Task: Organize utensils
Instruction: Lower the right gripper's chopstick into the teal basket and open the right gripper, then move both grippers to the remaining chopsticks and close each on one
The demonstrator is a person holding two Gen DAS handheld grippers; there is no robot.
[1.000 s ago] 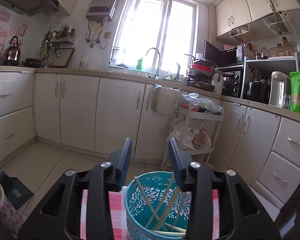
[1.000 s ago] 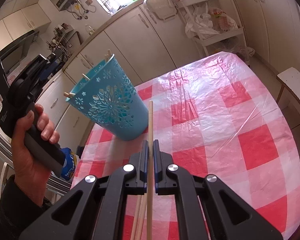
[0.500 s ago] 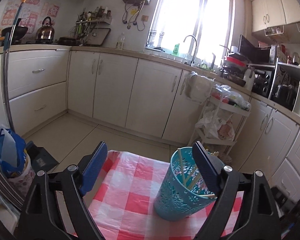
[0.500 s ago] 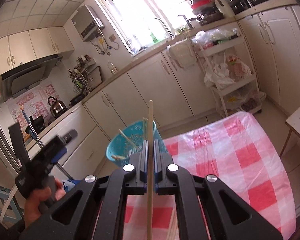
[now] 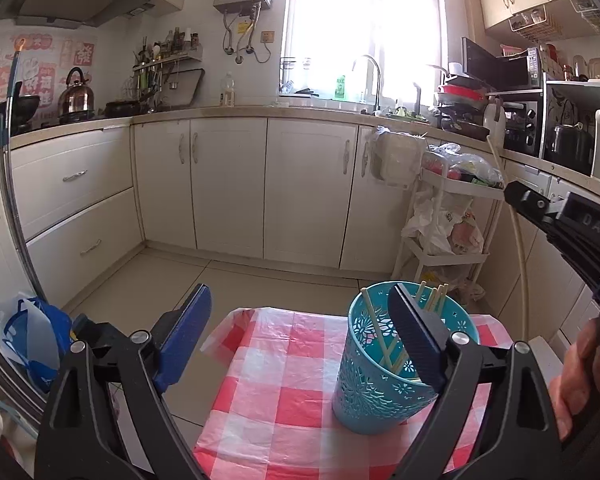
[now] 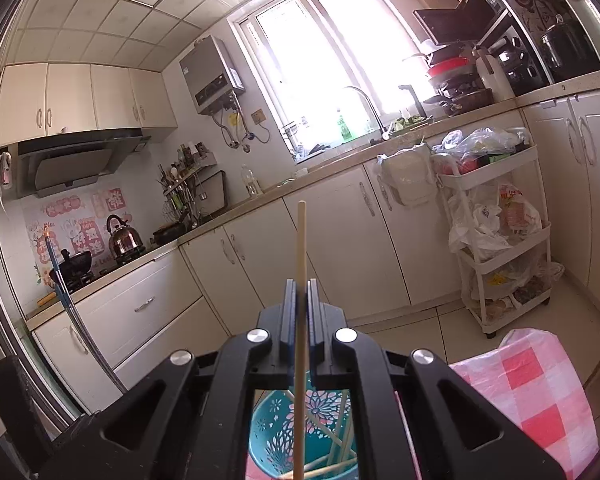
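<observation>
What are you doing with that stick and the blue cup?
A person is tidying chopsticks into the blue holder on the checked tablecloth. The right gripper is shut on one chopstick, holding it upright above the holder, which already has several chopsticks standing in it. The left gripper has just been opening and now stands wide open, with nothing pressed between its jaws; the holder stands by itself.

Black gripper (image 5: 300,332), blue pads (image 5: 186,334)
</observation>
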